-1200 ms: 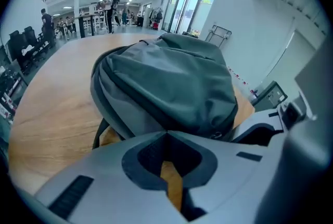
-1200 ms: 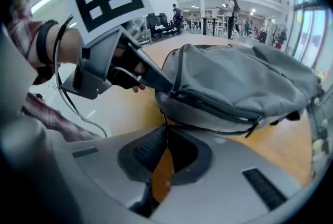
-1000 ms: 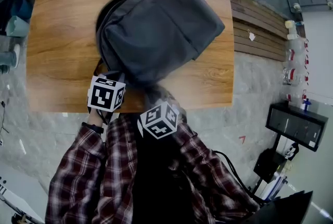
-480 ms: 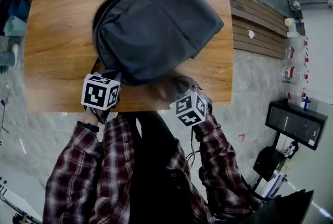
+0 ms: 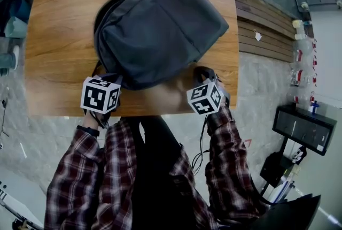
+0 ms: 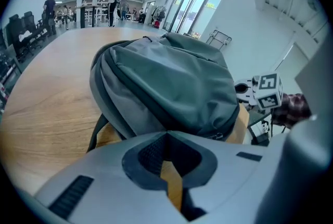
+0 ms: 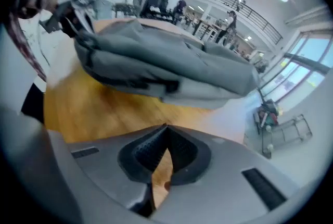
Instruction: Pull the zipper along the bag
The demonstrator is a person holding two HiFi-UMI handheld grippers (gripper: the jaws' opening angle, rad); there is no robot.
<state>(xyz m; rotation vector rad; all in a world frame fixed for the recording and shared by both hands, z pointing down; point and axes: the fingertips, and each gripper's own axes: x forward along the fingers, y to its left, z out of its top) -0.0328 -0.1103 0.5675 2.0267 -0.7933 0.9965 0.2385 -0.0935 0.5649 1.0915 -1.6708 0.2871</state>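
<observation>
Bag (image 5: 160, 31) lies flat on the wooden table (image 5: 59, 36), and neither tool has hold of its zipper, so the step in hand looks like the approach before any pull. The left gripper (image 6: 166, 134) has its jaws pressed together, tips right up against the bag's near edge; no fabric shows between them, only a sliver of table below. From there the bag fills the space straight ahead, and the dark zipper line (image 6: 213, 132) runs along its lower edge just ahead and to the right of the tips. The right gripper (image 7: 165, 126) is likewise closed on nothing, with bare wood in the gap; the bag sits ahead and to its left, clearly apart from the tips. Next, I judge, one gripper must spread, find the small zipper pull and pinch it, while the other steadies the bag against the tug.
</observation>
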